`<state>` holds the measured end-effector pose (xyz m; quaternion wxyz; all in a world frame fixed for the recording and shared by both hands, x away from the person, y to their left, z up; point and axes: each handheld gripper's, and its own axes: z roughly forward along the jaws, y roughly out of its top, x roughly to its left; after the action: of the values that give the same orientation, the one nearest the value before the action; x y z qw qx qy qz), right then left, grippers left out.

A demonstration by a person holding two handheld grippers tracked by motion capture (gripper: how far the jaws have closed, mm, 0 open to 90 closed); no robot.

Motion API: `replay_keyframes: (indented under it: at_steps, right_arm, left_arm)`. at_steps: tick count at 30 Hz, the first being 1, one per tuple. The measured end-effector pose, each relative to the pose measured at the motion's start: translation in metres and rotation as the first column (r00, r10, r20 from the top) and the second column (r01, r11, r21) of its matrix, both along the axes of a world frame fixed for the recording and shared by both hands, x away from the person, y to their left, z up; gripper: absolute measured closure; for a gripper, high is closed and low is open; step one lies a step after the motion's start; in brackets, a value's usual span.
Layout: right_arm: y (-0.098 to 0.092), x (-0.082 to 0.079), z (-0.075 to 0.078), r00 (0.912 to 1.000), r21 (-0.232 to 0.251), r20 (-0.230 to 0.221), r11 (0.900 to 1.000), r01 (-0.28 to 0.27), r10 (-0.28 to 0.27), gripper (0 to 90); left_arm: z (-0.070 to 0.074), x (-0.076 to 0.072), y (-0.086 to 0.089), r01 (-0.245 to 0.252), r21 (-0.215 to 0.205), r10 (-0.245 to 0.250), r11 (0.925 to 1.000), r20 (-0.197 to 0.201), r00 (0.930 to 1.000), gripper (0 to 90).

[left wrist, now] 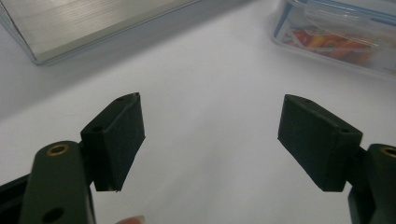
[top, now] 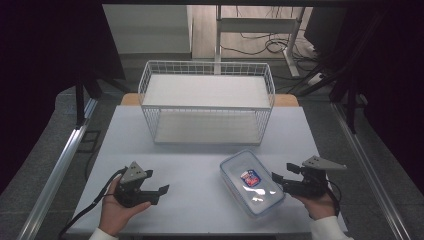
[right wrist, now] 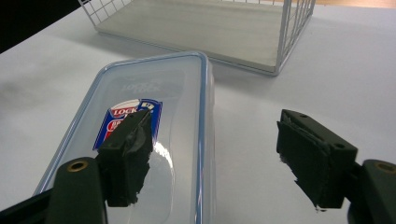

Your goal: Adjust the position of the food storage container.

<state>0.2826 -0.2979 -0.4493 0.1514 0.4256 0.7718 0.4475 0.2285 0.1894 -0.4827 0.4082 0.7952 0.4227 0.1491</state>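
Counting the items gave one clear plastic container (top: 251, 182) with a blue-edged lid, one white wire rack (top: 206, 101) with two shelves, and two hand-held tools. The container lay flat near the bench's (top: 200, 165) front edge, toward its right corner, a red-and-blue label showing through the lid. The rack stood at the far edge, well apart from it. The right tool (top: 278, 180) hovered at the container's right end, released, one jaw over the lid, the other beyond the rim. The left tool (top: 161, 192) rested near the front-left corner, released, nothing between its jaws. Bench surface pale, matte white. Grey floor, dark curtains either side, cables beyond.
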Motion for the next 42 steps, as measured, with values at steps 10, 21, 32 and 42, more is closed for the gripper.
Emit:
replay_keyframes:
  at_steps: [10,21,32,42]
  right_arm:
    - [0.008,0.016,0.009,0.9994,-0.011,-0.03,1.0,-0.017,0.017,34.0]
    - [0.024,0.035,0.017,0.9983,-0.038,-0.048,0.999,-0.033,0.031,41.8]
    - [0.049,0.064,0.009,0.995,-0.181,-0.081,0.981,-0.072,0.058,74.7]
    - [0.057,0.093,-0.008,0.9768,-0.252,-0.201,0.96,-0.126,0.075,88.9]
  left_arm:
    - [0.0,-0.001,0.0,-0.009,0.004,0.009,1.0,0.003,1.0,21.7]
    - [0.001,-0.001,0.002,-0.018,0.007,0.018,0.9998,0.005,0.9998,20.9]
    - [0.001,-0.001,0.002,-0.013,0.004,0.013,0.9999,0.002,0.9999,20.9]
    - [0.0,-0.001,0.001,-0.016,0.008,0.016,0.9998,-0.006,0.9999,21.1]
